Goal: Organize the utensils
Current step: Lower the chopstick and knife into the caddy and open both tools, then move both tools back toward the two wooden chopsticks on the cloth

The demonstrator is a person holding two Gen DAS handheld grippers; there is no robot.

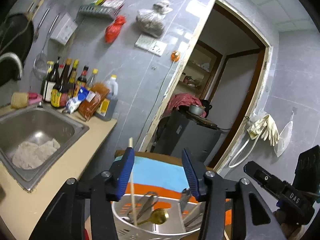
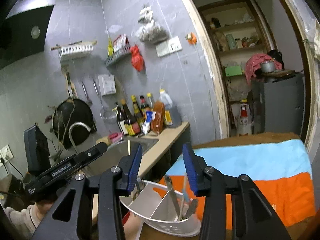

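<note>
We take the white utensil caddy [image 1: 152,232] as our landmark. It stands on an orange and blue cloth [image 1: 158,170] spread over a brown table, and a divider splits it into compartments.

In the left wrist view our left gripper [image 1: 158,172] hangs directly above the caddy with its blue pads [image 1: 125,177] spread wide. A single pale chopstick [image 1: 132,182] runs upright along the inner face of the left pad, its lower end down in the caddy's near compartment; the other pad is well clear of it, and we cannot tell whether the stick touches the pad. In that same compartment lie a gold spoon [image 1: 158,216] and metal tongs [image 1: 147,202]. The compartment past the divider holds further handles.

In the right wrist view our right gripper [image 2: 163,170] also hovers above the caddy [image 2: 170,222], jaws wide apart and holding nothing. Below it, one compartment holds several metal utensils [image 2: 174,192] leaning upright.

Left of the caddy lies a steel sink [image 1: 36,132] set in a beige counter [image 1: 66,172], with a pale cloth [image 1: 34,154] in its basin. Behind the sink a cluster of sauce bottles [image 1: 66,86] stands against the grey tiled wall. Farther beyond the caddy, an open doorway [image 1: 230,76] leads to a room with shelves.
</note>
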